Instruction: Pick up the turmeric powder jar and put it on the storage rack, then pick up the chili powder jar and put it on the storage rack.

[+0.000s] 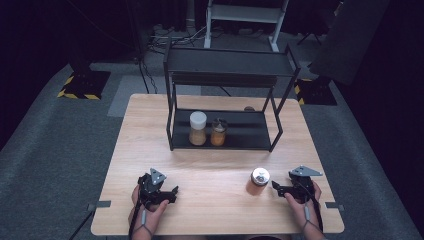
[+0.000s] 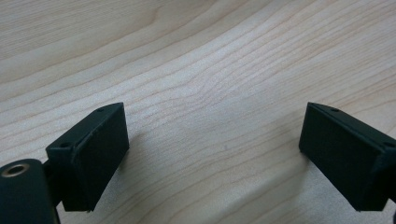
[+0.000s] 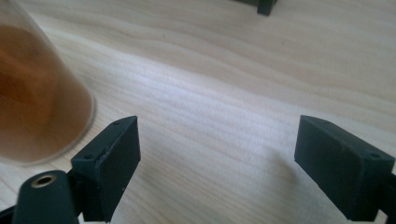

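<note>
Two hand-held grippers are matte black. The left gripper [image 1: 159,188] and the right gripper [image 1: 295,187] each carry a grey three-cornered plate on top. Each has two flat, block-shaped black jaws with small screw holes along the edges, and a brass-ringed hole shows at its base. A dark cable trails back along each forearm.

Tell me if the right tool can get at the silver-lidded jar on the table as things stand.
Probably yes. The right tool lies just beside the silver-lidded jar, jaws open with nothing between them, and only bare table separates the two. In the right gripper view the jar sits left of the jaws, so the tool would need to swing toward it.
</note>
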Available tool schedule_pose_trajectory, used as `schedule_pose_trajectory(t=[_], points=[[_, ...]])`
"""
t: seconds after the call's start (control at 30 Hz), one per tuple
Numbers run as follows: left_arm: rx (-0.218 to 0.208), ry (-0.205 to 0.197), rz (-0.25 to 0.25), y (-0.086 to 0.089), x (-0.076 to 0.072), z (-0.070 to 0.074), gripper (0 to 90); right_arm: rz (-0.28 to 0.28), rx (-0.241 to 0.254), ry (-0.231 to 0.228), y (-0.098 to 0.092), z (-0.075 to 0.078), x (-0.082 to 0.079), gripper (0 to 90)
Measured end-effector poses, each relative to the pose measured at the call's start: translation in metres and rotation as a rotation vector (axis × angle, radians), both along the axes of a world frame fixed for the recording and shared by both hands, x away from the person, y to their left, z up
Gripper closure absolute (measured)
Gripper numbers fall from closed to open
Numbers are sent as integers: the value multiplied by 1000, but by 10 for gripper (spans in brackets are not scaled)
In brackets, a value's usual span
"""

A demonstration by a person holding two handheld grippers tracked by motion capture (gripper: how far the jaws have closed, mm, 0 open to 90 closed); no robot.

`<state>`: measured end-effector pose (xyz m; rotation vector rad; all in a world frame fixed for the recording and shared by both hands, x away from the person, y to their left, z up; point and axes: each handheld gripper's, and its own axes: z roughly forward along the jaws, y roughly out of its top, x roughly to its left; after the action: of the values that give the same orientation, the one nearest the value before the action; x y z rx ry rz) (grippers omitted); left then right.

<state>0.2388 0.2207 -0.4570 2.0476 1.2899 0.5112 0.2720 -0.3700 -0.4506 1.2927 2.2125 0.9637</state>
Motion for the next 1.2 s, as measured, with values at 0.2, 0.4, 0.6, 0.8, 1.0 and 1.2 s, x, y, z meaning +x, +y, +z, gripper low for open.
schedule_pose_trajectory(t=[0.2,0.4,0.6,0.8,1.0,1.2], points=[[1,2,-1,0,0,0,82,-6,-3,-17,0,-7,-5,137],[3,-1,-2,0,0,0,82,-6,-3,-17,0,-7,-5,137],[2,-1,-1,0,0,0,82,-6,-3,-17,0,-7,-5,136],[2,-1,-1,0,0,0,82,14,12,-26,-3,-8,-9,134],[3,0,-2,0,0,0,82,52,26,-38,-4,-4,-19,132],[3,-1,-2,0,0,0,82,109,15,-55,4,2,-29,127]])
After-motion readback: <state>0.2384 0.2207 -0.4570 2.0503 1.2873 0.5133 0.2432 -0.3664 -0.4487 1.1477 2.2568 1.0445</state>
